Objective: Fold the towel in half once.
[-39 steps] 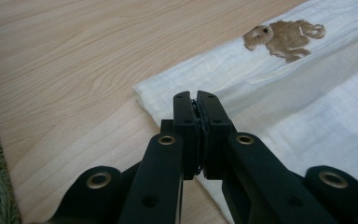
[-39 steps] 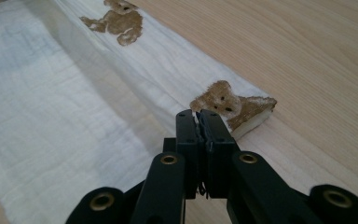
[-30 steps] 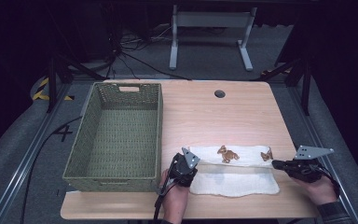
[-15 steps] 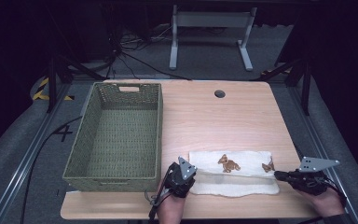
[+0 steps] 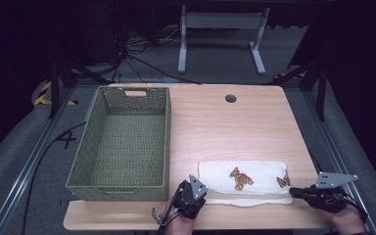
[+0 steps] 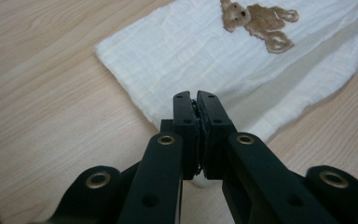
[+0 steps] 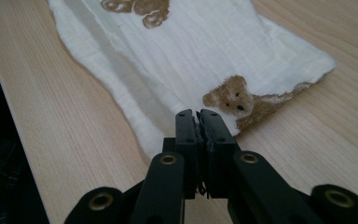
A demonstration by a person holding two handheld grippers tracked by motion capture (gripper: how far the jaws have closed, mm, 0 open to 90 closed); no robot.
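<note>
A white towel (image 5: pixel 215 174) printed with brown bears lies flat near the table's front edge. My left gripper (image 5: pixel 201 195) sits at the towel's near left corner. In the left gripper view its jaws (image 6: pixel 198 100) are pressed together, with a bit of the white towel (image 6: pixel 191 46) showing between them low down. My right gripper (image 5: pixel 293 192) is at the near right corner. In the right gripper view it (image 7: pixel 198 116) is shut over the hem of the towel (image 7: pixel 214 56), just beside a bear print.
A green woven basket (image 5: pixel 167 142) with nothing in it stands on the left half of the wooden table (image 5: pixel 225 127). A round cable hole (image 5: pixel 230 98) is near the far edge. Bare wood lies beyond the towel.
Both grippers have drawn back toward the front edge, and the towel has slid nearer with them. Its near strip below the bears has narrowed.
</note>
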